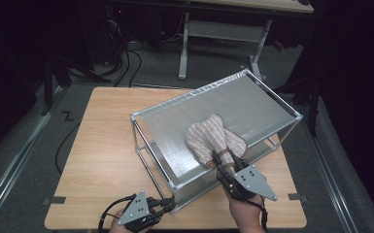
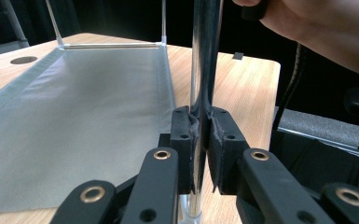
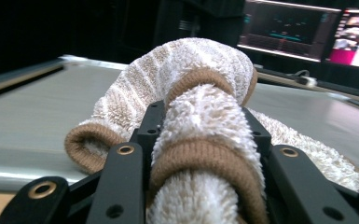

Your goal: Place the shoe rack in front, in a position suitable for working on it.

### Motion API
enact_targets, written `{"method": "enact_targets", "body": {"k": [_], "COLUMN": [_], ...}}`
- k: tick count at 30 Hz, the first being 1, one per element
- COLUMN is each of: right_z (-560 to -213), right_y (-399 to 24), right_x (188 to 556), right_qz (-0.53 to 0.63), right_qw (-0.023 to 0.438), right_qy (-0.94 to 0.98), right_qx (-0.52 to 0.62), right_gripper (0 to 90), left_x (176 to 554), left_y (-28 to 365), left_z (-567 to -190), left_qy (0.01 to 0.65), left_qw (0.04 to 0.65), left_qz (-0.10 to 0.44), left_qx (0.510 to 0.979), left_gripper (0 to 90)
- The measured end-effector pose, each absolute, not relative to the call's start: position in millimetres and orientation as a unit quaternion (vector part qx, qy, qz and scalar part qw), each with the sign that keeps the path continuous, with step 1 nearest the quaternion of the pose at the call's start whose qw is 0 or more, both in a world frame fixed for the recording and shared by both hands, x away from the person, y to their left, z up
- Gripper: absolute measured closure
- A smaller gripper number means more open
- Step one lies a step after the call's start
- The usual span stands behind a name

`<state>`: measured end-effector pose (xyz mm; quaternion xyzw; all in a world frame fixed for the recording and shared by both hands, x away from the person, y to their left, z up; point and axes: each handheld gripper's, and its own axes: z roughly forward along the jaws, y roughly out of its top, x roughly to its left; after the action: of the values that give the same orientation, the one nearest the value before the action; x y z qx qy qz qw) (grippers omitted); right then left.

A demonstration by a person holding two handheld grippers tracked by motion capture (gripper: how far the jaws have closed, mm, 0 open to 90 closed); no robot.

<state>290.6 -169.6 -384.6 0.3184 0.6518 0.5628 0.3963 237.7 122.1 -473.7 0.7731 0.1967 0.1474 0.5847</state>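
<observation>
A person stands at a wooden worktop (image 1: 102, 145) with a hand-held gripper in each hand. On the worktop stands a metal-framed rack (image 1: 165, 110) with a grey fabric shelf on top.

The right hand-held gripper (image 1: 225, 167) is clamped on the near end of a striped, tan-edged towel (image 1: 212, 138). In the right gripper view the fluffy towel (image 3: 205, 116) bulges up between the two black jaws, which press on it from both sides. The rest of the towel lies on the shelf straight ahead of this gripper, its long axis running away from the jaws toward the far side of the rack.

The left hand-held gripper (image 1: 167, 204) is closed tight on the rack's near corner post (image 2: 204, 60), low down and well to the left of the towel. It appears to steady the frame.

The right hand is the nearer one to the towel, so any spreading or pulling would likely fall to it, along the towel's length.
</observation>
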Motion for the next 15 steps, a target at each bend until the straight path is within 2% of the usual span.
{"method": "enact_targets", "body": {"k": [15], "right_z": [-385], "right_y": [-225], "right_x": [331], "right_qz": [0.540], "right_qw": [0.432], "right_qy": [0.623], "right_qx": [0.367], "right_gripper": [62.1], "left_x": [227], "left_y": [137], "left_z": [-474], "left_qy": [0.208], "left_qw": [0.582], "left_qz": [0.163], "left_qx": [0.769], "left_gripper": [81.0]}}
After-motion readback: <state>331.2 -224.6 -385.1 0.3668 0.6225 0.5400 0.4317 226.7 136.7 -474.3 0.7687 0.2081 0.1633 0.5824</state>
